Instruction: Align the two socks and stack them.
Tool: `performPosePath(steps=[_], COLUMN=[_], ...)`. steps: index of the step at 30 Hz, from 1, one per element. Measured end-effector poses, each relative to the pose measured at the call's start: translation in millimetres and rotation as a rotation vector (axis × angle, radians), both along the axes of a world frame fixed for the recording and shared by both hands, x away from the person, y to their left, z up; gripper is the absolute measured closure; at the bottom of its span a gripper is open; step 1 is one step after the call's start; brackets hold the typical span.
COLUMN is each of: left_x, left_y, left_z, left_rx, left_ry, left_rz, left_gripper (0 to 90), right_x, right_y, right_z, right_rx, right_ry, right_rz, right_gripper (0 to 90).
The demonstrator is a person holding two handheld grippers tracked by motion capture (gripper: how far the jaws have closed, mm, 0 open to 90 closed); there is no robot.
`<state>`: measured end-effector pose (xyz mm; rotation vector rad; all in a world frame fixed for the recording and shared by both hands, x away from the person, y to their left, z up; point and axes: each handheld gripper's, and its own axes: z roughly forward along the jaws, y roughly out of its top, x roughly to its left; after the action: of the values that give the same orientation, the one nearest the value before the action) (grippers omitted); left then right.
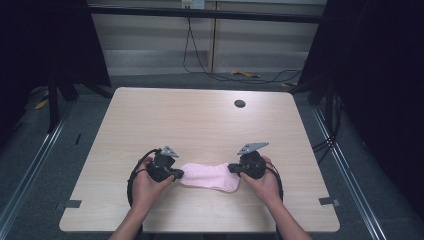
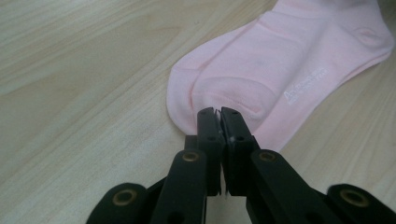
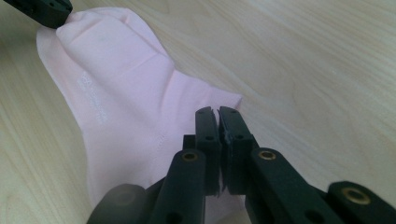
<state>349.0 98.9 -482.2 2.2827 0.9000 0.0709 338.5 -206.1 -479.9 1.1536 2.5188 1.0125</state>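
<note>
A pink sock (image 1: 210,176) lies flat on the counter (image 1: 200,120), near the edge closest to the person, between the two hands. The left claw (image 1: 179,173) is at the sock's left end. The right claw (image 1: 231,168) is at the sock's right end. In the left gripper view, the left claw (image 2: 218,112) has its two black jaws pressed together, with a bit of the sock's (image 2: 280,60) rounded end pinched at the tips. The rest of the sock spreads away from the claw across the light wood, and small white letters (image 2: 306,85) run along one side of it. In the right gripper view, the right claw (image 3: 217,110) is also squeezed together, and its tips sit on the edge of the sock (image 3: 126,93) at the other end. It looks clamped on that edge. Far off in the top left corner of that view, the other claw (image 3: 46,11) touches the far end of the sock. In the high view, the person's left hand (image 1: 146,187) and right hand (image 1: 264,184) wrap around the grippers, and a grey three-cornered plate sits on top of each one. A small dark round hole (image 1: 240,103) is in the counter near the far edge, well apart from the sock.
</note>
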Motion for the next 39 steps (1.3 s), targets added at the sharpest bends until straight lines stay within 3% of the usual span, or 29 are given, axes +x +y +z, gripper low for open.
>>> performPosePath(steps=[7, 11, 14, 23, 26, 31, 35, 39], left_x=[2.6, 3.2, 5.3, 14.4, 16.2, 15.6, 14.6, 17.9], left_y=[-3.0, -3.2, -1.3, -7.4, -8.2, -10.1, -9.2, -10.3], left_z=[-0.9, -0.6, 0.6, -7.0, -11.1, -9.5, -6.6, -7.8], left_rx=[0.01, 0.032, 0.016, 0.024, 0.014, 0.03, 0.005, 0.008], left_ry=[-0.051, -0.083, -0.077, -0.098, -0.087, -0.086, -0.109, -0.12], left_rz=[-0.001, 0.017, 0.025, 0.027, 0.03, 0.011, 0.022, 0.013], left_gripper=[84.5, 74.3, 72.1, 76.7, 79.1, 84.0, 84.8, 84.0], right_x=[-1.3, -1.2, -1.6, -1.5, -1.3, -1.5, -2.6, -2.4], right_y=[-1.2, -1.1, -0.6, -0.3, -0.5, -0.1, 0.6, 0.4], right_z=[-5.0, -6.4, -6.5, -7.7, -7.9, -8.0, -7.6, -8.1], right_rx=[-0.003, -0.005, -0.009, -0.006, -0.006, -0.01, -0.021, -0.018], right_ry=[-0.005, -0.011, -0.016, -0.023, -0.024, -0.031, -0.044, -0.053], right_rz=[-0.002, 0.003, 0.004, 0.008, 0.009, 0.01, 0.008, 0.004], right_gripper=[87.1, 86.8, 86.5, 86.4, 86.4, 86.1, 83.5, 80.8])
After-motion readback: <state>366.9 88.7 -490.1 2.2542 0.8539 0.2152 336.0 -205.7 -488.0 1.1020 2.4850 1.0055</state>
